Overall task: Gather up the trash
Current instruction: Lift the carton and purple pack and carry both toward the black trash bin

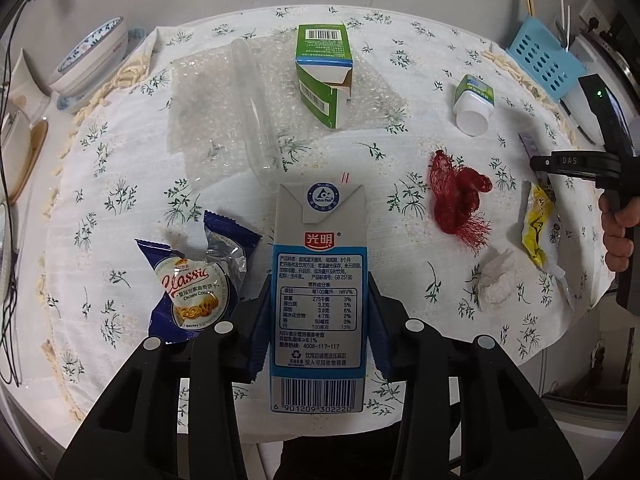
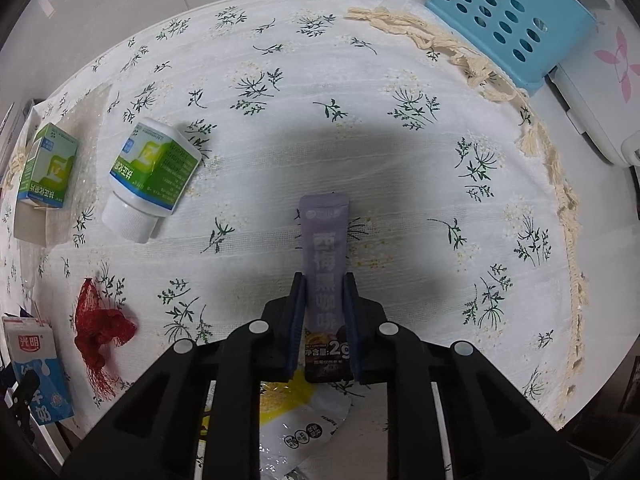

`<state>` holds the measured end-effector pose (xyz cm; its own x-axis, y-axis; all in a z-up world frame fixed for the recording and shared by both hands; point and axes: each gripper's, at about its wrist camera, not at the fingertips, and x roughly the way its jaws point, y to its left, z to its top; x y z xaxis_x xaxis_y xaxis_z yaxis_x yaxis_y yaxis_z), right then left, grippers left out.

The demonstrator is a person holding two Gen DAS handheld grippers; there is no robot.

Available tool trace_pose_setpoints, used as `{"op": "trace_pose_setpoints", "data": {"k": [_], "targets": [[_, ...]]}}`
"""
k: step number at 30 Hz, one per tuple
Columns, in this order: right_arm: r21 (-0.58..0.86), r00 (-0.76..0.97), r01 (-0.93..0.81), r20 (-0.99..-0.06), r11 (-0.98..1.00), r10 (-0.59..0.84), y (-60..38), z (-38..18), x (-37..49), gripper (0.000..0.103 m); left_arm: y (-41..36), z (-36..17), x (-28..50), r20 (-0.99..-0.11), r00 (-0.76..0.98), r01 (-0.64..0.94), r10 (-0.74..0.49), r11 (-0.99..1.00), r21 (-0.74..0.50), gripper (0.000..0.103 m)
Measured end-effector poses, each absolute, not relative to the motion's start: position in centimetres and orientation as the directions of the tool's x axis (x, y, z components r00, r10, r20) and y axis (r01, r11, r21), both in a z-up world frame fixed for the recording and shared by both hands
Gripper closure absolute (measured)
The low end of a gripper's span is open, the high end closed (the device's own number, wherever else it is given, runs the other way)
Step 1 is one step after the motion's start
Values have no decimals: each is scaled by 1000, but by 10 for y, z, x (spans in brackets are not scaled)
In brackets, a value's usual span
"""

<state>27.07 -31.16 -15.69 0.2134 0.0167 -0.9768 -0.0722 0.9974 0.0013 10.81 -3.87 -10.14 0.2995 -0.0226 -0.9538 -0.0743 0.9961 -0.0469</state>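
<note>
Gripped low in the left gripper (image 1: pixel 318 312), the milk carton (image 1: pixel 319 280) stands between the blue pads, which press its two narrow sides just above the barcode; it looks empty, so I judge it light but stiff enough to bear that squeeze, though a hard clamp would dent the board. Across the table, the right gripper (image 2: pixel 325 320) is closed on a purple coffee sachet (image 2: pixel 326 276), flat, thin and limp, best pinched across its width as it is now. Loose trash on the floral tablecloth (image 1: pixel 400 60) remains: the cookie wrapper (image 1: pixel 196 276) at about 9 o'clock of the carton, crinkly and slippery; the red mesh net (image 1: pixel 456 196) at 2 o'clock, soft and snag-prone; a crumpled tissue (image 1: pixel 494 284) and yellow packet (image 1: pixel 538 228) at 3 o'clock; the white pill bottle (image 1: pixel 474 100) and green box (image 1: pixel 324 76) toward 12, the box resting on bubble wrap (image 1: pixel 200 120). Open cloth lies between these pieces. A bowl (image 1: pixel 92 56) at 10 o'clock and a blue basket (image 2: pixel 516 20) near the right-hand edge limit wide swings.
</note>
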Motion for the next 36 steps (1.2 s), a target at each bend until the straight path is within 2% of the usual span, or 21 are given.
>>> {"op": "trace_pose_setpoints", "data": {"k": [8, 15, 23, 36], "targets": [[-3, 277, -30, -961, 1000, 5, -326, -136, 259, 87, -34, -92, 104, -947, 320, -85, -24, 995, -54, 63], [-15, 418, -7, -909, 1000, -11, -324, -89, 229, 87, -33, -79, 98, -937, 350, -90, -23, 994, -58, 63], [22, 491, -49, -870, 999, 43, -307, -46, 197, 87, -36, -60, 85, -915, 400, -94, -47, 991, -92, 63], [112, 530, -151, -830, 982, 176, -280, -4, 91, 87, -43, -24, 34, -871, 484, -91, -88, 985, -150, 63]]}}
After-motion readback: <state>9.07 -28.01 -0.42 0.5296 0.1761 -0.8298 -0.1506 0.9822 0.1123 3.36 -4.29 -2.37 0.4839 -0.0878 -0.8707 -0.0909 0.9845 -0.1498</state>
